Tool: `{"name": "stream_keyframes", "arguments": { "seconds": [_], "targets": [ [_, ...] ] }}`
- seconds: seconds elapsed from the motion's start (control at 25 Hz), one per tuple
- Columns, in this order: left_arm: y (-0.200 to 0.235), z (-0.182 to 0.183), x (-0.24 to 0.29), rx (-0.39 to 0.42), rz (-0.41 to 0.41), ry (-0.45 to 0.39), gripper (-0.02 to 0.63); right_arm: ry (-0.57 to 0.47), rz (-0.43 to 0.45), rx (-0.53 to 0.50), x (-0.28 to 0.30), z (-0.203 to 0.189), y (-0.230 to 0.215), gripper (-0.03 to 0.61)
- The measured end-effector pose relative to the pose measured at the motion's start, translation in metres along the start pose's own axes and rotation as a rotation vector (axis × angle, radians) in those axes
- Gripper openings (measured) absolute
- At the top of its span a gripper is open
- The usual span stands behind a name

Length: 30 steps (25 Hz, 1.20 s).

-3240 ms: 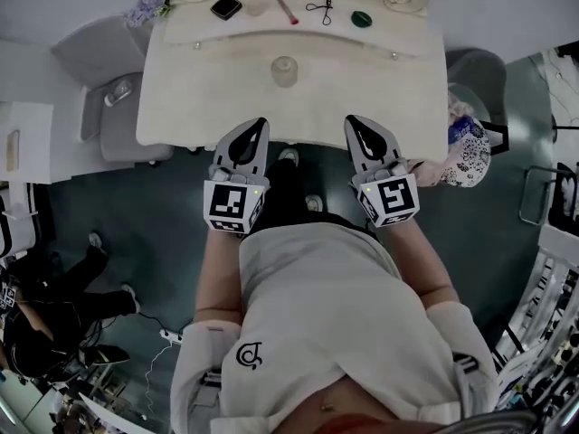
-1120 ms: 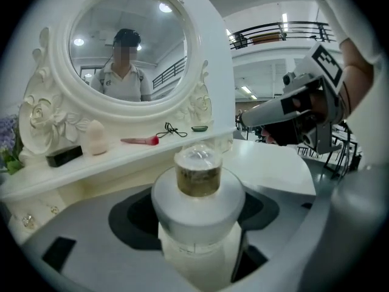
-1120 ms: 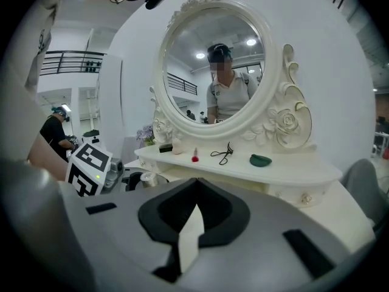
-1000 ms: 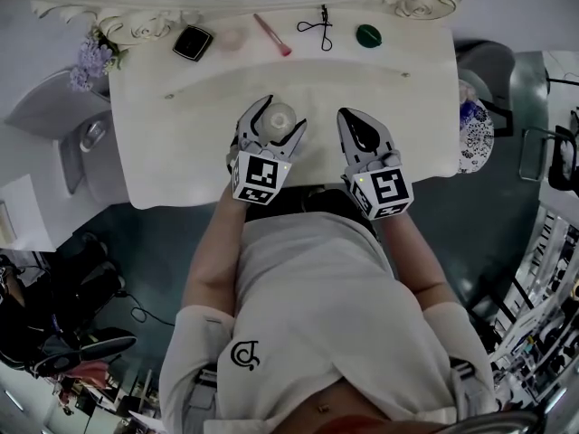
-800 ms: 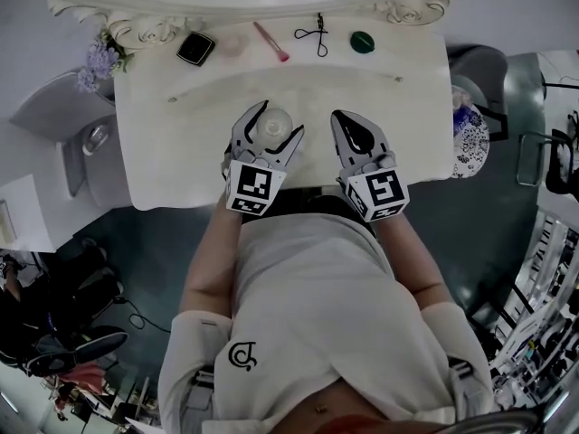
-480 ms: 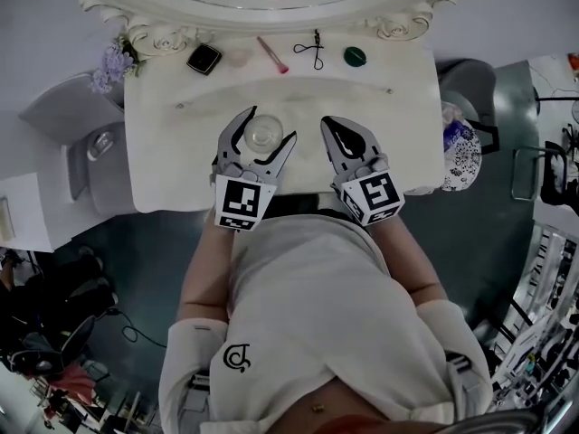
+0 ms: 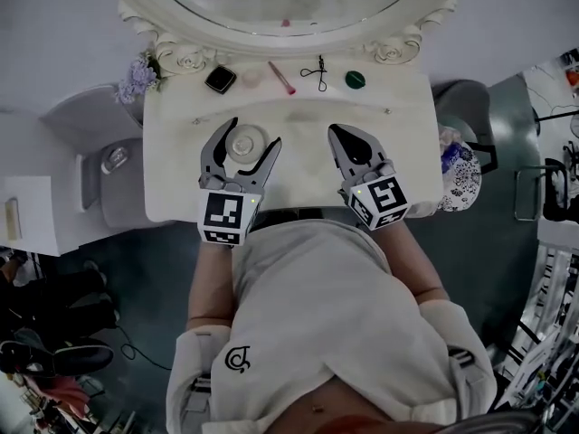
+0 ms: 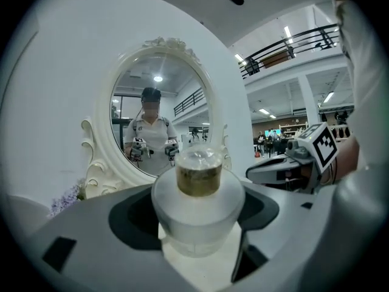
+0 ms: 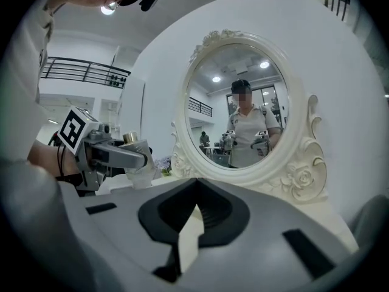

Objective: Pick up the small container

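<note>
Head view: high above the person, facing steeply down; the worktop (image 7: 181,179), the mirror (image 7: 280,3) and both grippers lie far below.
Left gripper view: low over the worktop, facing the mirror along its own fingers (image 8: 79,236); the container (image 8: 197,205) is very near.
Right gripper view: low too, facing the mirror, its fingers (image 9: 91,242) filling the foreground.
Shared: the mirror shows in all three views; each gripper view catches the other gripper at its edge, right gripper (image 8: 252,173) and left gripper (image 9: 144,158).
</note>
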<state>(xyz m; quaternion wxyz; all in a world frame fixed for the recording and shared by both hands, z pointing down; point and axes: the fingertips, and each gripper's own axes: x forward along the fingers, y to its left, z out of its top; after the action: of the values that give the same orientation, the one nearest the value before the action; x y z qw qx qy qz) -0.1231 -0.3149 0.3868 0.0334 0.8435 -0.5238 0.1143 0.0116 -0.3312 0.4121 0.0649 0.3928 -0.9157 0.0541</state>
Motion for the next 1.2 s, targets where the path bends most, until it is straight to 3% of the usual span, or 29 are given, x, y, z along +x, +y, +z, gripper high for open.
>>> {"name": "stream_keyframes", "arguments": {
  "seconds": [0.48,1.2],
  "targets": [
    [0.022,0.036,-0.018,-0.015,0.048,-0.051,0.35,-0.122,0.014,-0.055,-0.007,0.045,-0.004,0.006],
    [0.017,0.034,-0.013,0.022,0.012,-0.038,0.35,-0.104,-0.011,-0.112,-0.002,0.042,-0.004,0.005]
  ]
}}
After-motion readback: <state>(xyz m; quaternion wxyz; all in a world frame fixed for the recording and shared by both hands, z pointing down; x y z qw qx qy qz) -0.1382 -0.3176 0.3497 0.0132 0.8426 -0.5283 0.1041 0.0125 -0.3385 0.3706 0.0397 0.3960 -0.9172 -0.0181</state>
